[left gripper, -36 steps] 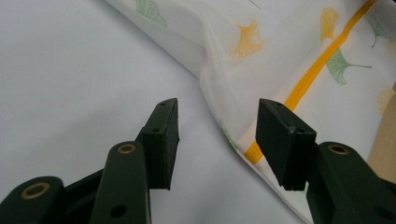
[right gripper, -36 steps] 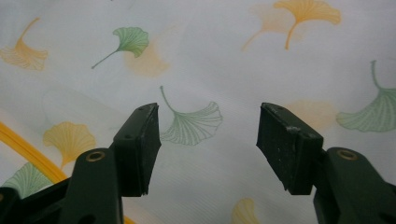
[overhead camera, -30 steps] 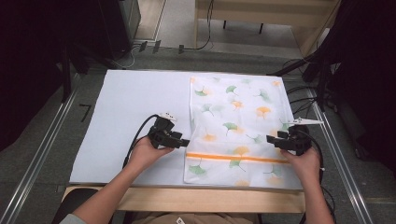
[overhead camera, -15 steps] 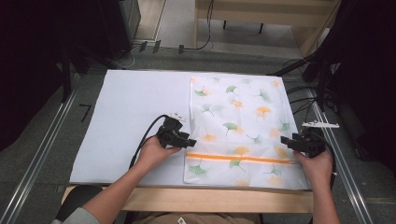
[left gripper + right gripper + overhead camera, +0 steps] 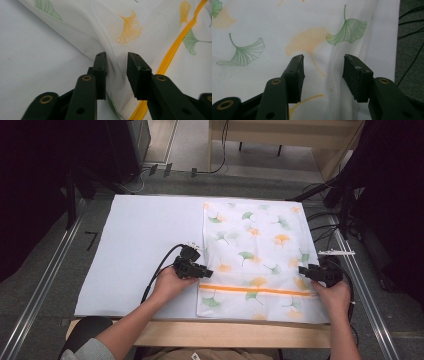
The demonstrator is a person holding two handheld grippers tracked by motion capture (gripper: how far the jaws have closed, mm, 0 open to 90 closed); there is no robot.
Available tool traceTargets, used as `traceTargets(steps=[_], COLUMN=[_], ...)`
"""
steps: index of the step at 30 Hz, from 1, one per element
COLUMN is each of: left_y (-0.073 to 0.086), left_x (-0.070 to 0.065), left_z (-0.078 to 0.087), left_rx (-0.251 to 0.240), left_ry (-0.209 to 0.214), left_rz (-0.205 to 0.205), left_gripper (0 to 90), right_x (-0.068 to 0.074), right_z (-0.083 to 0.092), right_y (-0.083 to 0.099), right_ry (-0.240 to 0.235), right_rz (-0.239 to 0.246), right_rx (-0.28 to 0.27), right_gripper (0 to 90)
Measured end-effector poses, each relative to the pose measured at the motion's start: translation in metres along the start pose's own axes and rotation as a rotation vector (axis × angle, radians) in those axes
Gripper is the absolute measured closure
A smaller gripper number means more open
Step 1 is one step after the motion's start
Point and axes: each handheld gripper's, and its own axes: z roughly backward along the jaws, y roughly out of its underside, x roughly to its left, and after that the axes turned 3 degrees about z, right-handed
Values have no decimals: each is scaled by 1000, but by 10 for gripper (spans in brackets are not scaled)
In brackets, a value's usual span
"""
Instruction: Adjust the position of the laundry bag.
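Observation:
A white mesh bag [image 5: 255, 245] printed with green and orange ginkgo leaves lies flat on the right half of a white mat [image 5: 140, 240], an orange zipper [image 5: 255, 290] running across its near end. My left gripper [image 5: 207, 271] sits at the bag's left edge, just above the zipper. In the left gripper view its jaws [image 5: 116, 71] have just been closing around a raised fold of mesh [image 5: 117, 62], with a gap still between the pads. My right gripper [image 5: 303, 271] is at the bag's right edge. Its jaws [image 5: 323, 75] have also been closing and straddle a low ridge of mesh [image 5: 332, 82], apart from it.
Metal rails [image 5: 45, 290] run along both sides of the table. Black cables [image 5: 320, 220] lie off the mat's right side. A wooden strip [image 5: 225, 335] forms the front edge. The left half of the mat is bare.
Both hands have shifted a little to the right and lowered onto the bag's edges. Both pairs of jaws have narrowed, and mesh has bunched up between the left ones.

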Motion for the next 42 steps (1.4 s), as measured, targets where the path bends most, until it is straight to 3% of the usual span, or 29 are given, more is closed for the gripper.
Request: traceTargets(steps=[3,4,6,7,9,11,26,42], left_y=[1,1,1,1,1,1,-1,6], left_x=[2,2,1,1,1,1,9,19], left_z=[0,-1,-1,0,0,0,11,30], left_rx=[-3,1,1,-1,0,2,-15,-42], left_ry=[8,8,3,2,5,9,25,0], left_rz=[6,-7,-14,-34,-31,-32,-14,20], left_gripper=[816,840,847,882,888,896,900,900], right_x=[1,1,0,0,1,-1,-1,11], right_z=[-1,-1,0,0,0,0,3,-4], right_y=[0,0,0,0,0,1,-1,-14], right_ry=[5,13,10,18,20,18,-10,-47], right_rz=[6,2,-1,2,3,-11,-34,8], right_rx=[5,8,8,11,12,17,25,34], right_gripper=[630,702,721,780,804,894,900,900])
